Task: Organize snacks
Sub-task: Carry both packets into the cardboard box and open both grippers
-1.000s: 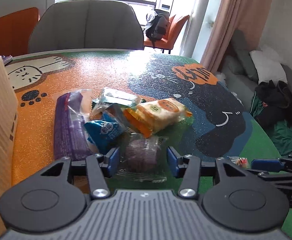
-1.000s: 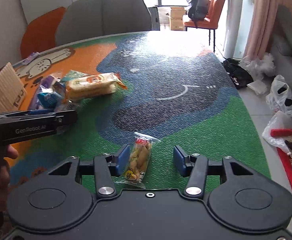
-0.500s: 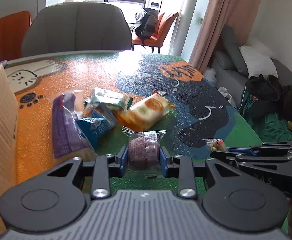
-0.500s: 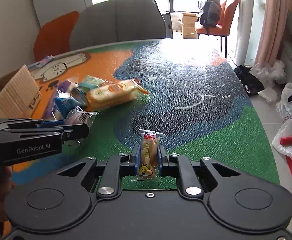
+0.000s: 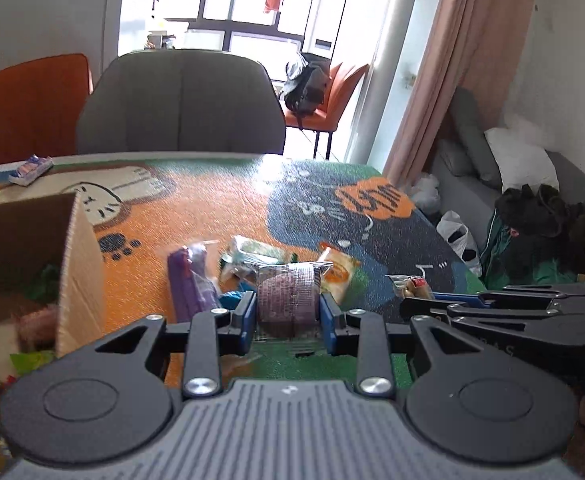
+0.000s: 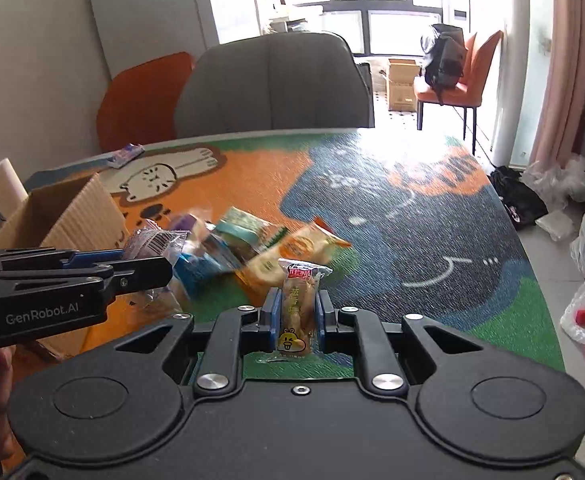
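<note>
Both hand-held grippers were clamped on snacks. Seen from its own wrist camera, the left hand-held gripper [image 5: 288, 316] had its blue pads pressed against the two sides of a round purplish cake in clear wrap [image 5: 287, 300], held clear of the bench [image 5: 220, 200]. The right hand-held gripper [image 6: 297, 322] pinched a narrow yellow snack packet [image 6: 297, 312] upright between nearly closed pads, its cartoon face at the lower end.

Behind the held items, the remaining snacks lay in a loose pile on the colourful cartoon mat: a purple packet [image 5: 190, 280], a blue packet [image 6: 198, 274], a green-and-white packet [image 6: 248, 228] and an orange-and-yellow packet [image 6: 292, 250], touching or overlapping one another. An open cardboard box [image 5: 80, 264] stood on the bench to the left of the pile, with some items inside that were too blurred to tell. One small wrapped item [image 5: 30, 168] lay well apart near the far left edge. A grey chair [image 6: 272, 84] stood behind the bench, and an orange chair with a black backpack [image 6: 444, 60] stood near the window.
</note>
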`<state>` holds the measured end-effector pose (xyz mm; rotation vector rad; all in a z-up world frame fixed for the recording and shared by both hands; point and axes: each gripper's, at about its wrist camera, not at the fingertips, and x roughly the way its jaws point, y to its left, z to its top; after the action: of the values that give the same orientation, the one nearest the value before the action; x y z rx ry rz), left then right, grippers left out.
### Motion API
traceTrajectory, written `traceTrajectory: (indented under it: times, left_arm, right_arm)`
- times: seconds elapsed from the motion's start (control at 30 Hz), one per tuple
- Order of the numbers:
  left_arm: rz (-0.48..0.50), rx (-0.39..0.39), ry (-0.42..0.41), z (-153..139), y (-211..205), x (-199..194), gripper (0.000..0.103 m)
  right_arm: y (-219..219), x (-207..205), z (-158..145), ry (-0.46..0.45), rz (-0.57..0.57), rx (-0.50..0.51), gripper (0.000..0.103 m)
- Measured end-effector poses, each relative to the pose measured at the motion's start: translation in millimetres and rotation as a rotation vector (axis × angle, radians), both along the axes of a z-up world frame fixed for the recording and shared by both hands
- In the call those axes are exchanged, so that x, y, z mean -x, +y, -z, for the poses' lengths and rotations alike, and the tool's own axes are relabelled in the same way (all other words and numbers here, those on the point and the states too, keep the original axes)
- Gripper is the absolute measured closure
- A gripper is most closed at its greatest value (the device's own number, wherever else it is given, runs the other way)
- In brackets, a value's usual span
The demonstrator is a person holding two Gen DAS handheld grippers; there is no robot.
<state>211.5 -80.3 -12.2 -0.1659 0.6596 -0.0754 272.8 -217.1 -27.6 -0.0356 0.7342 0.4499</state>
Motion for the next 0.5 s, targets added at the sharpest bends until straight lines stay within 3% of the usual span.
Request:
traceTrajectory:
  times: [0.5]
  left_arm:
    - [-0.076,-0.003,-0.06,-31,44,25,0.071]
  right_arm:
    - [58,6,-35,-0.079,-0.109,-0.024,0.087]
